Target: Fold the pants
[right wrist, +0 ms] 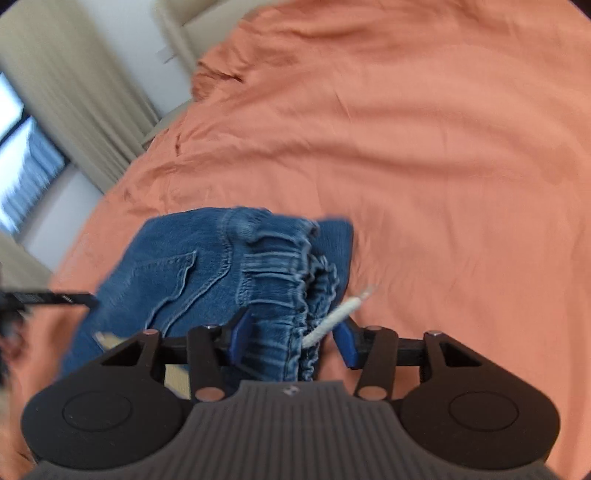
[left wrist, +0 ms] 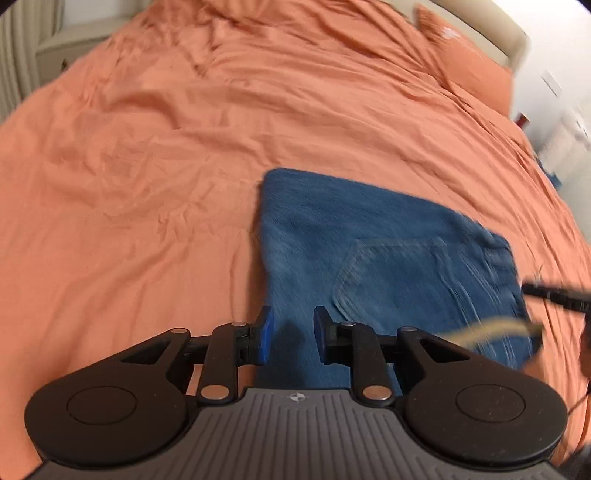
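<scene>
Blue denim pants (left wrist: 388,254) lie folded into a compact rectangle on the orange bed cover (left wrist: 166,166), back pocket facing up. My left gripper (left wrist: 293,332) is open and empty, just above the near left edge of the fold. In the right wrist view the pants (right wrist: 207,266) show their elastic waistband (right wrist: 280,280) and a white drawstring (right wrist: 338,314). My right gripper (right wrist: 293,341) is open with the waistband lying between its fingers, not clamped. The other gripper's tip (left wrist: 554,293) shows at the right edge of the left wrist view.
An orange pillow (left wrist: 465,59) lies at the head of the bed by a beige headboard (left wrist: 491,33). Beige curtains (right wrist: 70,85) and a window (right wrist: 22,166) stand beyond the bed's far side. The bed cover (right wrist: 424,166) spreads wide around the pants.
</scene>
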`<state>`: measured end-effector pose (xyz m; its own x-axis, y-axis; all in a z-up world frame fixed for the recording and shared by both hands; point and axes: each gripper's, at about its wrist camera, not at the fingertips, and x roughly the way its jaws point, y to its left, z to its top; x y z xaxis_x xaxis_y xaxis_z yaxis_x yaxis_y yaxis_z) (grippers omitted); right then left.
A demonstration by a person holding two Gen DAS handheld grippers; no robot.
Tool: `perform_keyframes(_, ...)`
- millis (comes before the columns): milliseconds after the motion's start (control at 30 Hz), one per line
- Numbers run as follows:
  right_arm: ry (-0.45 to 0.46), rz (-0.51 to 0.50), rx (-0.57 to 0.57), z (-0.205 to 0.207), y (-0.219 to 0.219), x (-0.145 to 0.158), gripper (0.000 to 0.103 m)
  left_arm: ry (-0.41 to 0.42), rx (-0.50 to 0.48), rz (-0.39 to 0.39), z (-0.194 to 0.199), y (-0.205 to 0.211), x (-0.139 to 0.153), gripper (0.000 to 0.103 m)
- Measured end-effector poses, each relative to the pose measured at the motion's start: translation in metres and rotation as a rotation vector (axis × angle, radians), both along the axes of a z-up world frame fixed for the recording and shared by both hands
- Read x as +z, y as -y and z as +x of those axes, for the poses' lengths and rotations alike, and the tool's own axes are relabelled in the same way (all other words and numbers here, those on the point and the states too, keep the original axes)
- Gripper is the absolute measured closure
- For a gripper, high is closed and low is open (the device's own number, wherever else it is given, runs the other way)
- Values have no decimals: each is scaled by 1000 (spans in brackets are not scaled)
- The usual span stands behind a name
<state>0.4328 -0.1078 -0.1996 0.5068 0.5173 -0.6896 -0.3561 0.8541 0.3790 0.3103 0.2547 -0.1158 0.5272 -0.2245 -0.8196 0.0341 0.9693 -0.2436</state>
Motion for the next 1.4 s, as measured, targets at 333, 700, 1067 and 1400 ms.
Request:
perform_keyframes(333,203,-279,151,-79,-49,8,70,-57,-7,130,-51,14,-27,75)
perform_keyframes(700,101,-265,67,-68,-56,-11,67,-37,35,157,-59,9,-16,63)
perform_keyframes(1067,321,-253,-30,-159,-51,74,27,291,134,310,-152,65,99,61)
perform_keyframes(1400,451,-152,-173,-275,-33,126,21,468,227,369,-239,114,136,11)
